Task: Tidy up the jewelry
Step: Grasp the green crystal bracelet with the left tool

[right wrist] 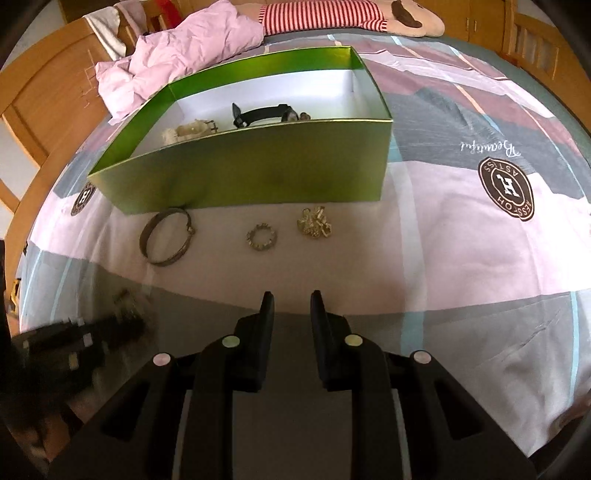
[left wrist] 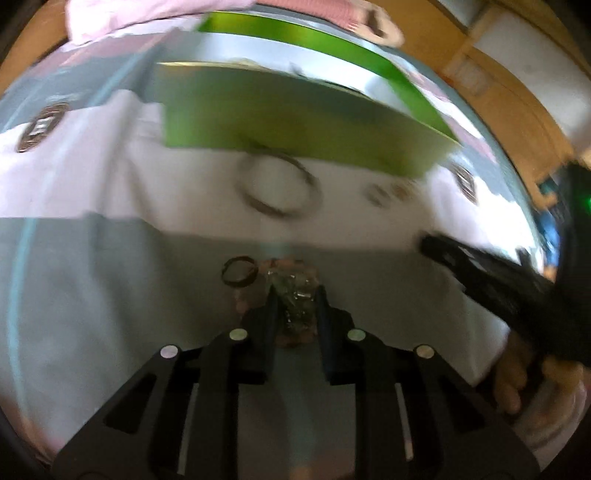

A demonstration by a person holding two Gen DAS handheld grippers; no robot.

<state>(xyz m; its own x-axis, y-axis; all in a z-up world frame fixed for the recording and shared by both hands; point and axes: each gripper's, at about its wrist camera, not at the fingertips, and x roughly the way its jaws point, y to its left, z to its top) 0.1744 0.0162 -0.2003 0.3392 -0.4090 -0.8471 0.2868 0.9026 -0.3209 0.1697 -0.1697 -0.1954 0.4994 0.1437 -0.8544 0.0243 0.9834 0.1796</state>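
In the blurred left wrist view my left gripper (left wrist: 297,295) is shut on a small glittery jewelry piece (left wrist: 295,291) that fills the gap between its fingers, low over the bedspread. A small dark ring (left wrist: 239,272) lies just left of it. Beyond it a metal bangle (left wrist: 279,184) lies in front of the green box (left wrist: 295,114). In the right wrist view my right gripper (right wrist: 291,306) hovers narrowly open and empty, short of a bangle (right wrist: 168,236), a small beaded ring (right wrist: 261,237) and a gold cluster (right wrist: 314,223). The green box (right wrist: 258,173) holds a black watch (right wrist: 264,112) and a pale bracelet (right wrist: 188,131).
Everything lies on a patchwork bedspread (right wrist: 461,240) with round brown logos. A pink crumpled cloth (right wrist: 177,55) and a striped plush toy (right wrist: 332,14) lie behind the box. A wooden bed frame (right wrist: 48,107) curves along the left. The left gripper (right wrist: 74,339) shows blurred at the lower left.
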